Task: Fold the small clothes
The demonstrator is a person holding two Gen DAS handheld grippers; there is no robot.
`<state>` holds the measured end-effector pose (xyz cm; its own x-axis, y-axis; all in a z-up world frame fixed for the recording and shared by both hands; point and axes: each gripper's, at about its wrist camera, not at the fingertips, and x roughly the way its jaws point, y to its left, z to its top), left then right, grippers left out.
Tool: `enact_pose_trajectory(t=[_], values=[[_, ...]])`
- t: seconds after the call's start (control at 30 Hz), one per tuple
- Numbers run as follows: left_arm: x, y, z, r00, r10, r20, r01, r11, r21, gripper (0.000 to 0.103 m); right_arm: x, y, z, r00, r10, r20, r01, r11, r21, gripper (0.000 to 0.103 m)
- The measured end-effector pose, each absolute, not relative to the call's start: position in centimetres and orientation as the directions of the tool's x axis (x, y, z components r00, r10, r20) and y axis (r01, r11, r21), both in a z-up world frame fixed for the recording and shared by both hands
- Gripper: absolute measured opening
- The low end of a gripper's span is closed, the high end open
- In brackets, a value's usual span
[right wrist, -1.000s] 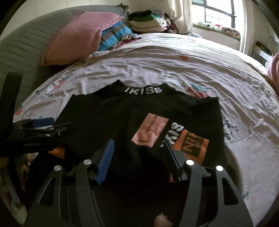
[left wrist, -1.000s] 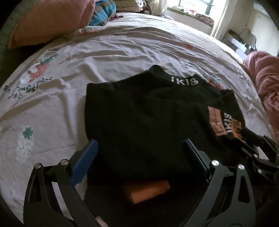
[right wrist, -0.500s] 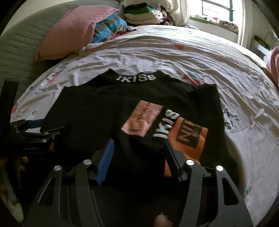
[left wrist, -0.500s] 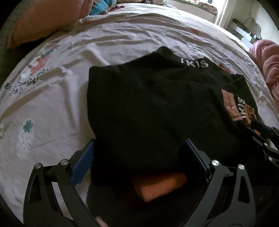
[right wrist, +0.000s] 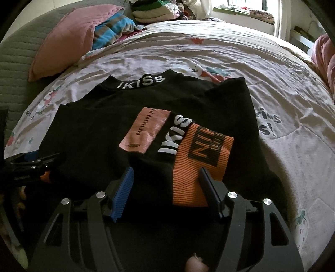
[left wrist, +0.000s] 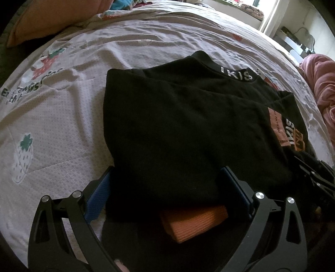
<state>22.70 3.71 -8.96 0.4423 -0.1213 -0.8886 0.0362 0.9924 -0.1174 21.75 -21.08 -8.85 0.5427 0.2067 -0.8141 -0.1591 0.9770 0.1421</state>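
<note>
A black top (left wrist: 188, 125) with a white-lettered collar lies on the bed, sleeves folded over its body; it also shows in the right wrist view (right wrist: 94, 136). My left gripper (left wrist: 165, 184) is open, its fingers straddling the near hem by an orange cuff (left wrist: 194, 221). My right gripper (right wrist: 165, 177) is open around the folded sleeve's orange cuff (right wrist: 199, 159). Each gripper appears at the other view's edge: the right one in the left wrist view (left wrist: 314, 177), the left one in the right wrist view (right wrist: 31, 163).
The bed sheet (left wrist: 62, 104) is pale with strawberry prints. A pink pillow (right wrist: 69, 37) and a striped blanket (right wrist: 111, 27) lie at the head, with folded clothes (right wrist: 155, 10) behind. A pink quilt (left wrist: 322, 87) is bunched at the right.
Both grippers have moved forward and lower over the top's near edge, so the garment fills more of each view. The top itself has barely shifted.
</note>
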Motion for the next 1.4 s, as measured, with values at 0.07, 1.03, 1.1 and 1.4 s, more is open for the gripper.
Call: enact_pose_trajectory(t=[0.07, 1.03, 1.1, 1.4], values=[[22.7, 3.7, -9.1, 0.439, -0.117, -0.891, 0.036, 0.993, -0.112, 0.093, 21.8, -21.2, -8.9, 0.545, 0.192, -0.816, -0.150, 0.980, 0.131, 0.063], [19.8, 2.3, -3.2, 0.571, -0.176, -0.802, 0.080, 0.984, -0.159, 0.093, 17.7, -24.0, -3.1, 0.662, 0.245, -0.708, -0.142, 0.969, 0.202, 0.096], [19.5, 2.2, -3.0, 0.578, -0.172, -0.798, 0.076, 0.985, -0.157, 0.093, 17.4, -24.0, -2.7, 0.669, 0.247, -0.701, -0.147, 0.968, 0.202, 0.097], [18.1, 2.3, -1.6, 0.611, -0.184, -0.770, 0.083, 0.982, -0.169, 0.093, 16.1, -24.3, -1.4, 0.683, 0.256, -0.684, -0.157, 0.966, 0.204, 0.097]])
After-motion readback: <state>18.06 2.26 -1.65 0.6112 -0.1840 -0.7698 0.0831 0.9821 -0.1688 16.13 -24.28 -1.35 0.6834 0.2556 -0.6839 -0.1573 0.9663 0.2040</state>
